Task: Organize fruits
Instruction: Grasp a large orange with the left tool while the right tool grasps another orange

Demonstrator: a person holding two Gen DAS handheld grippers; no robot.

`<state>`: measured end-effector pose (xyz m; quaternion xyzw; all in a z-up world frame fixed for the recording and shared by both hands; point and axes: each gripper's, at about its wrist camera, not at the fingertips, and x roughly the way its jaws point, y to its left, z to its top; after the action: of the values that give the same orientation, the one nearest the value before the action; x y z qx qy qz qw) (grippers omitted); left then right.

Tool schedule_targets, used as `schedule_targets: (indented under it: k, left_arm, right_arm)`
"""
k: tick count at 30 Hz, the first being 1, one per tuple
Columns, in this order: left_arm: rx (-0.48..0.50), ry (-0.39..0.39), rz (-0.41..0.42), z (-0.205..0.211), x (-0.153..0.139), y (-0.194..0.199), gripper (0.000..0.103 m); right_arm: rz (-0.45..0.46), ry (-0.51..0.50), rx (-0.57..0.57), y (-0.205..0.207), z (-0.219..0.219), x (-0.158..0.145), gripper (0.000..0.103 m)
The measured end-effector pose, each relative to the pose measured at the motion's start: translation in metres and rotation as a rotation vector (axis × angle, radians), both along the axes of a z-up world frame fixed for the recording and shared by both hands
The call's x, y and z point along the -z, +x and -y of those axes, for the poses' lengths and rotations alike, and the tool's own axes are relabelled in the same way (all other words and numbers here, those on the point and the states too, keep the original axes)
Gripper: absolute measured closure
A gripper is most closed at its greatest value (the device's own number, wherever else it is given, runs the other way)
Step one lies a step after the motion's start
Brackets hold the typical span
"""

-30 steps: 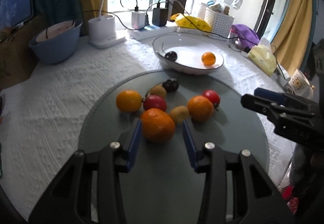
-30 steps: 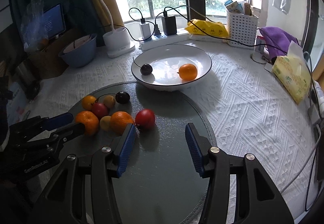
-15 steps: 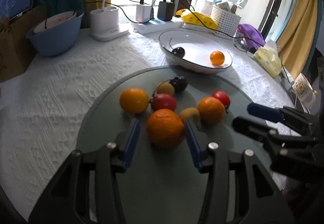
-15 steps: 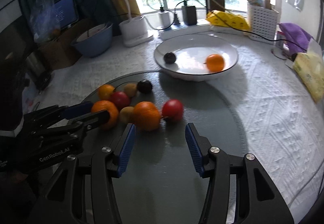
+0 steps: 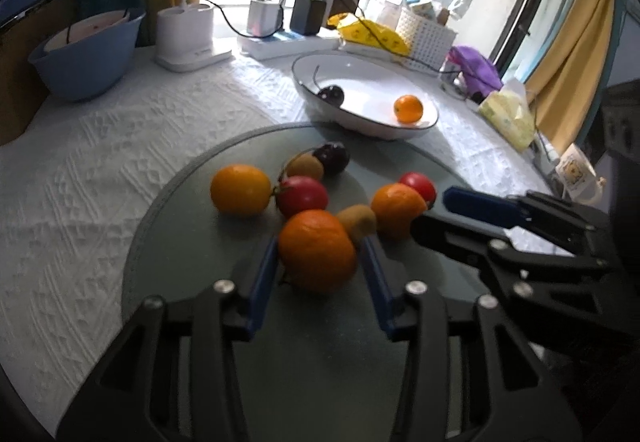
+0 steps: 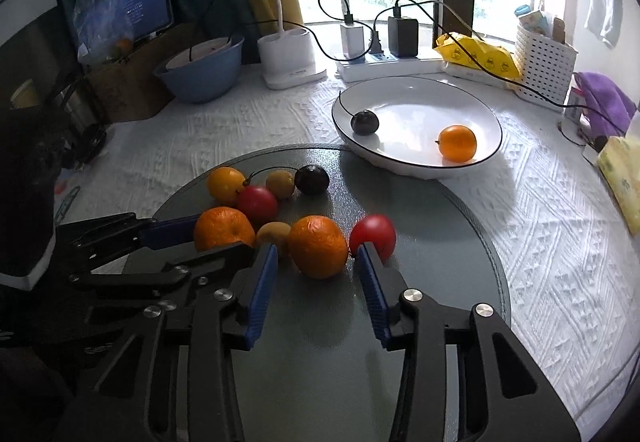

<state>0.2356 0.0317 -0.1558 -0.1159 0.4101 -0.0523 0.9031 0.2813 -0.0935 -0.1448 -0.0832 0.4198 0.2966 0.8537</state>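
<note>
Several fruits lie in a cluster on a round glass turntable (image 5: pixel 192 250) (image 6: pixel 440 242). My left gripper (image 5: pixel 320 258) is open, its blue pads on both sides of a large orange (image 5: pixel 316 250), which also shows in the right wrist view (image 6: pixel 222 228). My right gripper (image 6: pixel 314 266) is open around a second orange (image 6: pixel 318 252) (image 5: pixel 396 208), with a red tomato (image 6: pixel 374 232) just outside its right pad. A white bowl (image 6: pixel 400 90) (image 5: pixel 360 66) behind holds a dark plum (image 6: pixel 364 122) and a small orange (image 6: pixel 457 143).
In the cluster are also a yellow-orange fruit (image 5: pixel 240 189), a red fruit (image 5: pixel 302 196), two small brownish fruits and a dark plum (image 5: pixel 331 158). A blue bowl (image 6: pixel 200 70), lamp base (image 6: pixel 286 56), power strip, white basket (image 6: pixel 544 62) and tissue pack stand around the table's far edge.
Both grippers have moved forward into the cluster. The left one now flanks the near orange more closely; the right one has shifted left from the tomato to straddle the second orange.
</note>
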Motion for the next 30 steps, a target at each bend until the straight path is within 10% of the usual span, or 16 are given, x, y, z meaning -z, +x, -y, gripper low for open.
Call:
schedule_targets:
  k: [10, 20, 30]
  left_arm:
    - [-0.005, -0.011, 0.028, -0.010, -0.006, -0.013, 0.063]
    - [-0.028, -0.021, 0.052, -0.019, -0.014, -0.025, 0.063]
    - [-0.030, -0.006, 0.076, -0.017, -0.024, -0.031, 0.063]
  right_arm:
    - [0.008, -0.026, -0.017, 0.003, -0.013, 0.005, 0.063]
    - [0.070, -0.065, -0.026, -0.001, -0.016, -0.001, 0.097]
    - [0.084, -0.051, -0.026, -0.005, -0.009, -0.010, 0.097]
